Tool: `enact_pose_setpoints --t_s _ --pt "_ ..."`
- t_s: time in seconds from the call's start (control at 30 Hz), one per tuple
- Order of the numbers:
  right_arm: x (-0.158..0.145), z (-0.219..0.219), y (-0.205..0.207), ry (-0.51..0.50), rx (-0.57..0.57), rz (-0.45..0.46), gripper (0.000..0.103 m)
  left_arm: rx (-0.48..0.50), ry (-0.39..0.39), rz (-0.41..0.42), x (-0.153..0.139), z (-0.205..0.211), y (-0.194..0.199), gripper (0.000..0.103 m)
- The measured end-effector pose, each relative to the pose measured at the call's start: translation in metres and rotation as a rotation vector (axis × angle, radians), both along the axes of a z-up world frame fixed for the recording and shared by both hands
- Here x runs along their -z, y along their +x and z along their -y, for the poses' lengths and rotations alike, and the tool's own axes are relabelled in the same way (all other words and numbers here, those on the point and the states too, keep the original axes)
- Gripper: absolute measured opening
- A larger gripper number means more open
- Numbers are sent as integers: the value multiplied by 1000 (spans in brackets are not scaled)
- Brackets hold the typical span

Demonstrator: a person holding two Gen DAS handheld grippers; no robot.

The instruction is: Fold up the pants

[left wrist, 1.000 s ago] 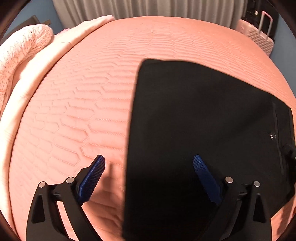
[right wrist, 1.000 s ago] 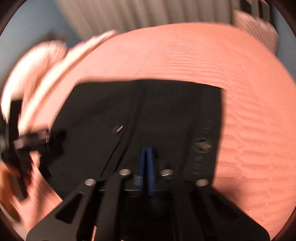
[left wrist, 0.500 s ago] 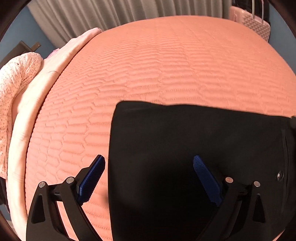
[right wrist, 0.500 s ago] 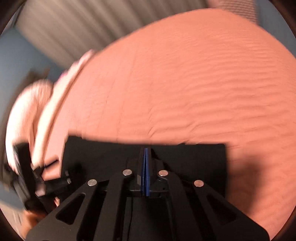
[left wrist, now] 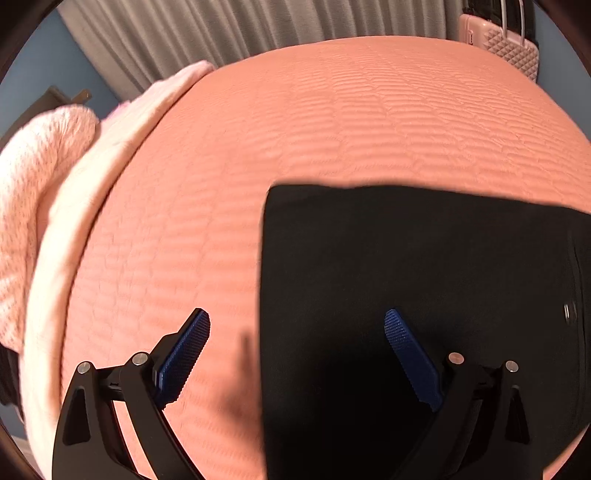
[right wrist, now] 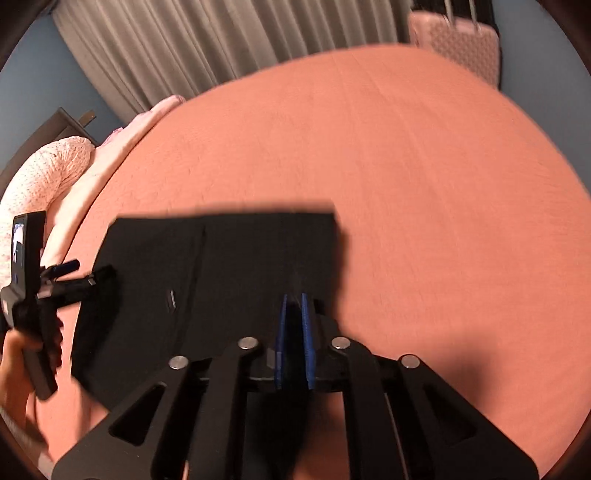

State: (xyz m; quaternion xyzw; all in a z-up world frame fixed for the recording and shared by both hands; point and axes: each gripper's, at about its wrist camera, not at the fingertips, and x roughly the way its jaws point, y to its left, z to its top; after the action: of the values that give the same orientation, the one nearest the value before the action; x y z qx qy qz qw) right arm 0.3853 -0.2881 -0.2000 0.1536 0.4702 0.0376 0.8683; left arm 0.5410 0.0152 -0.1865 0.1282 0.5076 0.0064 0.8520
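The black pants (left wrist: 424,295) lie folded flat on the salmon quilted bedspread (left wrist: 332,129), filling the lower right of the left wrist view; the left gripper (left wrist: 297,354) hangs above their left edge with its blue pads spread wide and nothing between them, the left pad (left wrist: 186,354) over bare bedspread and the right pad (left wrist: 410,354) over the dark cloth; in the right wrist view the right gripper (right wrist: 294,332) has its two blue pads drawn narrow, a thin slot between them, over the near right part of the pants (right wrist: 221,280); whether cloth is pinched in that slot I cannot tell, as the picture is blurred there; the left gripper (right wrist: 79,275) shows at the left of that view, held in the person's hand (right wrist: 18,365) at the pants' left border; the pants form a dark, roughly square block with a straight far edge and a sharp left edge; a seam runs along the right side and a small metal button (left wrist: 570,314) shows there, smeared by blur; a pale pink blanket (left wrist: 92,192) and a dotted knit cloth (left wrist: 40,177) lie along the bed's left margin; grey curtains (left wrist: 258,33) hang behind, and a pink suitcase (left wrist: 506,48) stands at the far right corner; the gripper's own black frame (right wrist: 295,413) hides the near part of the pants in the right wrist view
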Motion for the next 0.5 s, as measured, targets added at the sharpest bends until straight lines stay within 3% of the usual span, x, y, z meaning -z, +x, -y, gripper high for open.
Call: enact_pose_setpoints --t_s 0.03,0.1,0.17,0.23,0.3,0.4,0.5 --pt "5 7 -14 6 22 -8 51 -9 -53 -15 2 -14 -14 95" --pt "6 23 -38 16 73 12 80 -31 -168 -52 7 -41 -37 95" --pt "8 36 -58 72 83 10 81 -67 -279 -72 11 -69 -65 96" --pt "3 32 -80 81 94 33 81 -106 -328 -53 9 -86 -96 95" --pt "-6 13 -101 48 82 68 81 -105 -312 -27 3 -87 -124 95" --pt "-20 -30 -102 37 12 115 81 -74 -214 27 -5 -67 -166 95" --pt "-34 -78 -86 -27 -128 195 71 0 -145 38 -3 -32 -169 95"
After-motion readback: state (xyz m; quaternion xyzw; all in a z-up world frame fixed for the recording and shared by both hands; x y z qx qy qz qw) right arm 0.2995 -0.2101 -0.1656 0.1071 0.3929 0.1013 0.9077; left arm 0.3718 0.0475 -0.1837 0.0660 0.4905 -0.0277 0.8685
